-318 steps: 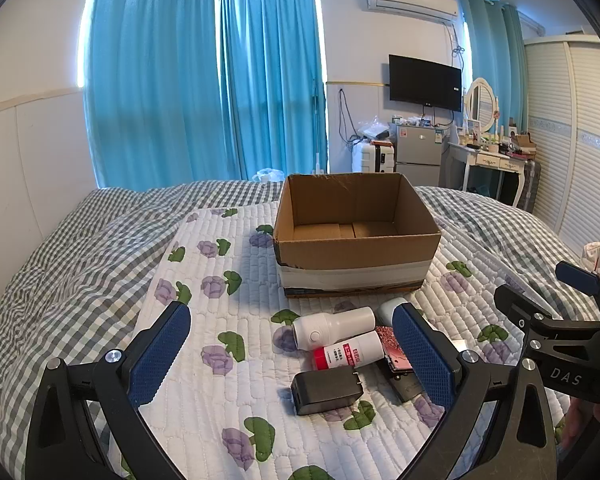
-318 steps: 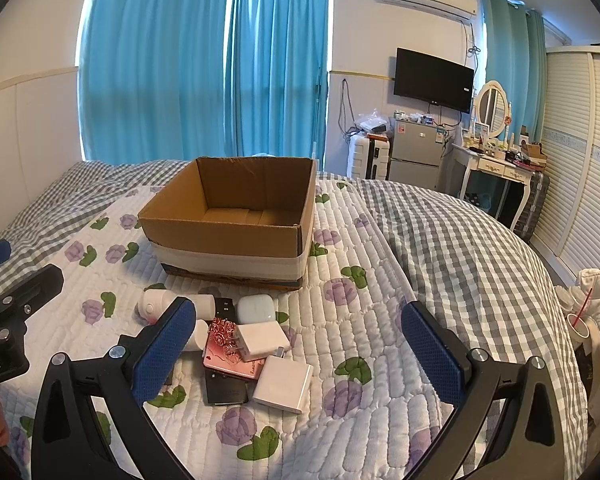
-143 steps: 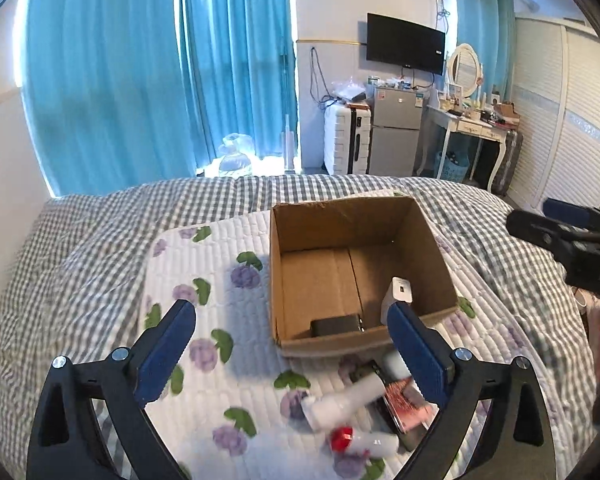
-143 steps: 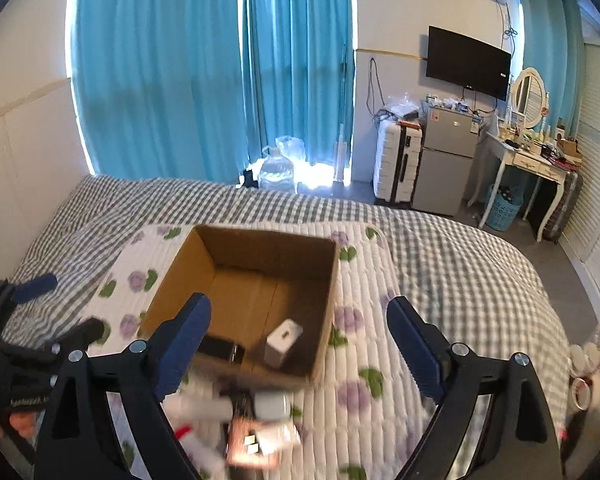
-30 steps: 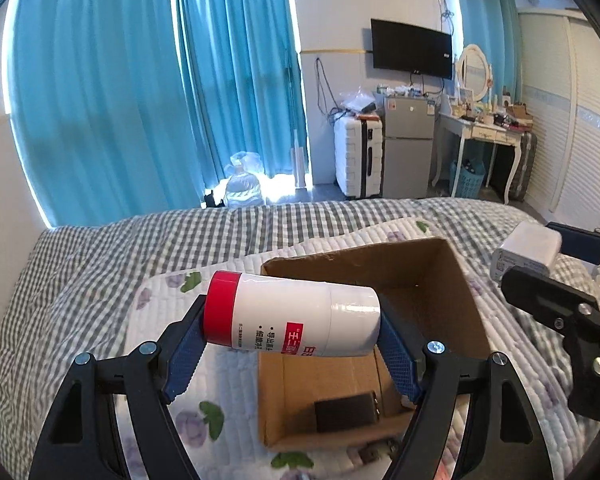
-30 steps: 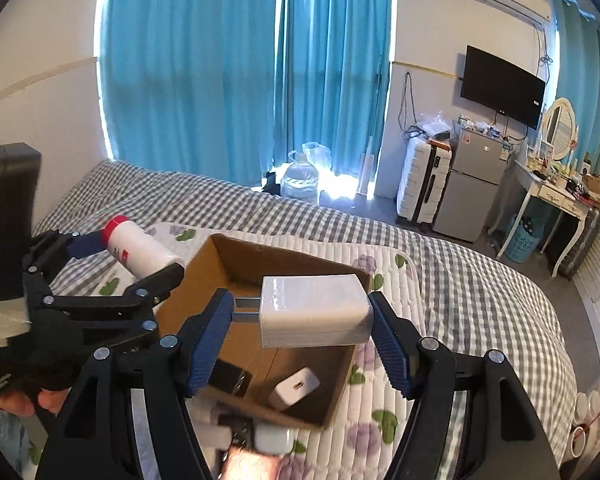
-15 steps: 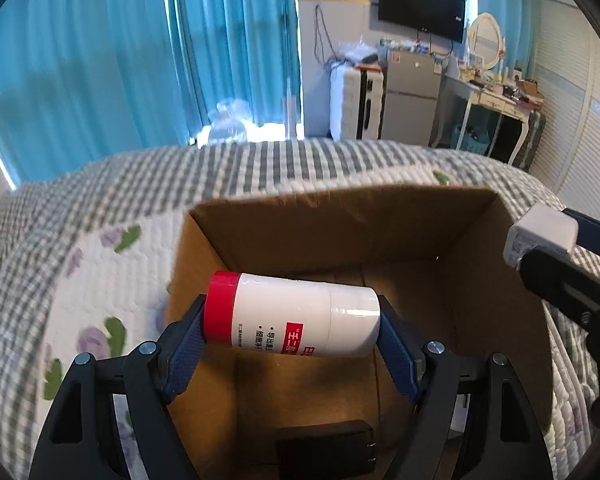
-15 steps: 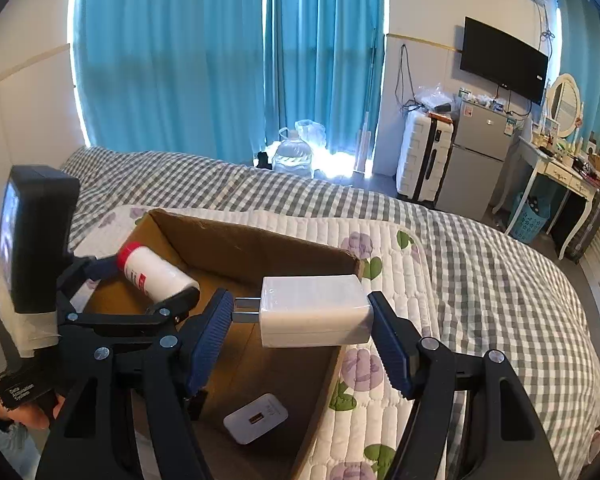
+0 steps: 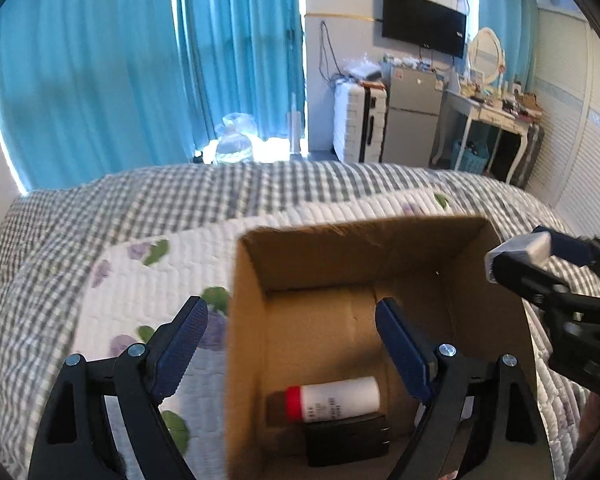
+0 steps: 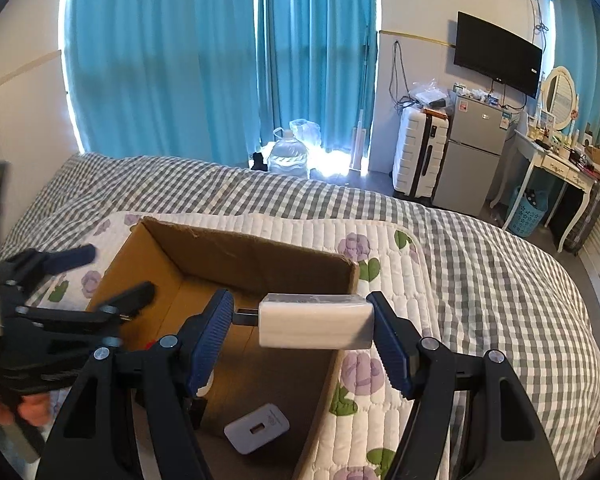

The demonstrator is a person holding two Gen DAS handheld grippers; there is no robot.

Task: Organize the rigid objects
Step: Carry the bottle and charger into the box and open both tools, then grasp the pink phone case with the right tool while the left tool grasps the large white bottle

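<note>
We see the bed (image 9: 100, 216) under its grey gingham cover, with a white quilted pad (image 10: 380, 240) printed with purple flowers laid across it. On that pad sits the open cardboard box (image 9: 244, 320), which we look down into from both wrist views. Our left gripper (image 9: 290, 340) hangs over the box with its fingers spread wide and nothing between them. Our right gripper (image 10: 302, 338) hovers above the box's right wall, its fingers closed on a white charger block (image 10: 314, 326) held level, the metal prongs pointing toward the left pad.

Inside the box, a white bottle with a red cap (image 9: 332, 398) lies on its side on the floor, touching a black power adapter (image 9: 346, 438) just nearer to us. A smaller white charger (image 10: 257, 428) lies flat on the box floor near the right wall, well apart from the bottle.
</note>
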